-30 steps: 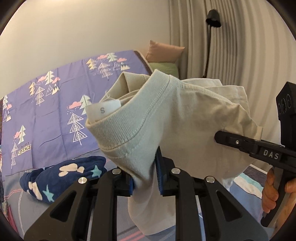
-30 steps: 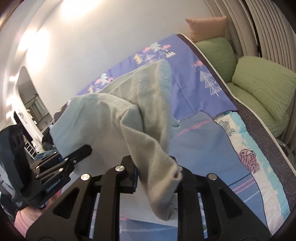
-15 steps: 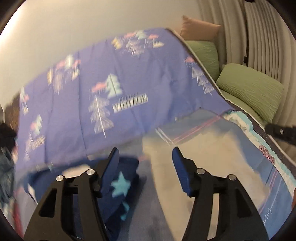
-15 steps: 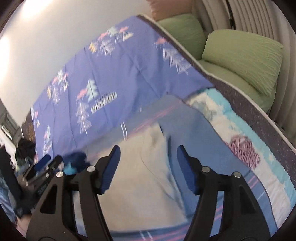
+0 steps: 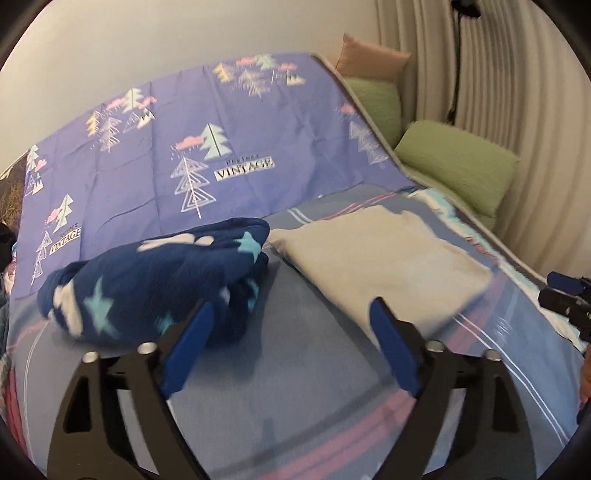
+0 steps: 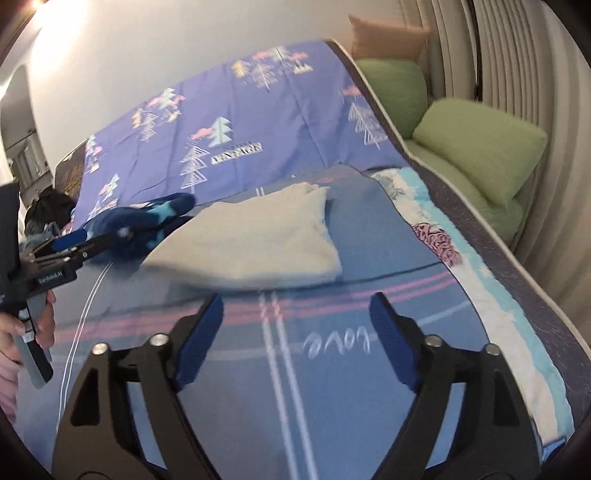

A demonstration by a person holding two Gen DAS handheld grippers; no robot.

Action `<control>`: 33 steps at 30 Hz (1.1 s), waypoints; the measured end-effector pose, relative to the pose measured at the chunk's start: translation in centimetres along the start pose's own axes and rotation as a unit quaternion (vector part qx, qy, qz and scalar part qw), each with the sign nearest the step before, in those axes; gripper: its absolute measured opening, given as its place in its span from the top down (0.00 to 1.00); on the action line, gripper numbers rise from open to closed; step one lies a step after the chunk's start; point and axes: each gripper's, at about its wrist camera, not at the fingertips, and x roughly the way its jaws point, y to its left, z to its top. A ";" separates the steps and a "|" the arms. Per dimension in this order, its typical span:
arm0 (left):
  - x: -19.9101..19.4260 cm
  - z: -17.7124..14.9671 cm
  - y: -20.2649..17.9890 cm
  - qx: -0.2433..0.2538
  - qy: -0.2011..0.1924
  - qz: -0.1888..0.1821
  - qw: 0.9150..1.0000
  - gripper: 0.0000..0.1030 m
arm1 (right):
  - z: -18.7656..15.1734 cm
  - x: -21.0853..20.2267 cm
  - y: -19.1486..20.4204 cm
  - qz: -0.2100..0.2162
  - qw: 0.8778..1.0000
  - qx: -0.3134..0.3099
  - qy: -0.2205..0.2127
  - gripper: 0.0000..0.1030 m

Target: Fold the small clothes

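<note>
Left gripper (image 5: 291, 345): black frame, blue ribbed pads (image 5: 186, 350), jaws spread wide, just been opening, nothing between them. Hovering over the grey-blue bedsheet with pink and white stripes (image 5: 295, 373), apart from the cloth.

Right gripper (image 6: 295, 341): same build, blue pads (image 6: 395, 343) spread wide, likewise just been opening, empty. Below it on the sheet, white script reading "love", upside down.

Landmark: folded beige cotton T-shirt (image 5: 376, 254), lying flat on the bedsheet, released by both grippers. From the left wrist view, just ahead and to the right of the left gripper, near edge close to the right pad; touching or not, hard to say through the blur. From the right wrist view (image 6: 258, 247), just ahead of the right gripper, clear of the pads.

Left of the shirt, touching or nearly so: bunched navy fleece garment with pale stars and clouds (image 5: 159, 277).

Behind the shirt: purple quilt printed with trees and "VINTAGE" (image 5: 221, 129), spread toward the wall.

Right of the shirt, past the bed's edge: two green cushions (image 6: 480, 151), one peach pillow (image 6: 384, 35) further back, pleated cream curtain (image 6: 517, 59) behind.

Left of the shirt in the right wrist view: a hand (image 6: 22, 328) on the left gripper's handle.
</note>
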 end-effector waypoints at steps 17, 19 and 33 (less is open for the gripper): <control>-19.1 -9.2 -5.8 0.007 -0.062 -0.014 0.998 0.01 | -6.9 -15.8 5.3 -0.023 0.997 0.068 -0.022 0.02; -20.8 -9.7 -6.2 0.009 -0.065 -0.015 0.998 0.01 | -7.2 -17.5 5.8 -0.035 0.997 0.064 -0.035 0.02; -28.1 -11.9 -7.3 0.005 -0.100 -0.025 0.995 0.01 | -9.0 -24.5 8.7 -0.046 0.995 0.017 -0.082 0.02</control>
